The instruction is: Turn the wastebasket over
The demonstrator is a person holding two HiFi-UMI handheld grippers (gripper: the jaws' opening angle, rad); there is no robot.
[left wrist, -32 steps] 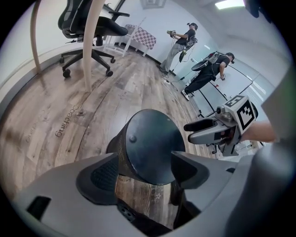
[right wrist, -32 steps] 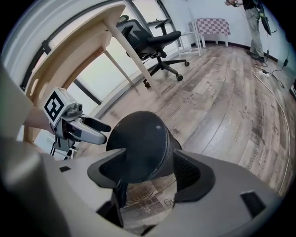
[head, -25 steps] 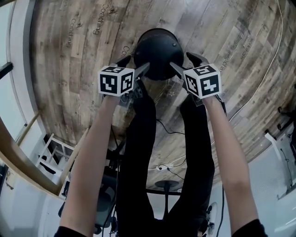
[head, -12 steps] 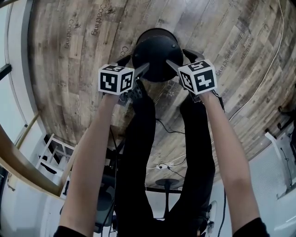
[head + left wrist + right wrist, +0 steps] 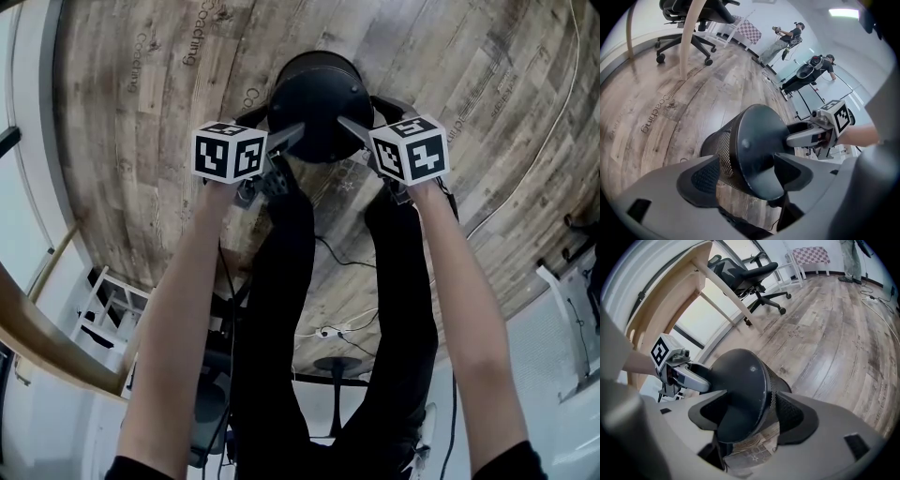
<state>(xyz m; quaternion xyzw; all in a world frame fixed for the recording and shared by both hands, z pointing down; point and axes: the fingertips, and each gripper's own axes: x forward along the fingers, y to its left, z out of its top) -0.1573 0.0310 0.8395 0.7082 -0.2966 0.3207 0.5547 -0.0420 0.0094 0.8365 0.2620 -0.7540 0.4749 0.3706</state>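
Note:
A black mesh wastebasket hangs over the wooden floor with its solid round base turned up toward me. My left gripper is shut on the base's left edge, and my right gripper is shut on the base's right edge. In the left gripper view the wastebasket sits between the left gripper jaws, one on the mesh wall and one on the base; the right gripper shows across from it. The right gripper view mirrors this: wastebasket, right gripper, left gripper. The basket's mouth is hidden.
My legs in black trousers stand just below the basket. A black office chair and a wooden desk stand off to one side. A thin cable runs over the floor at right. Two people are far off.
Both grippers and the wastebasket have shifted slightly up in the head view, away from me. The grip on the base has not changed.

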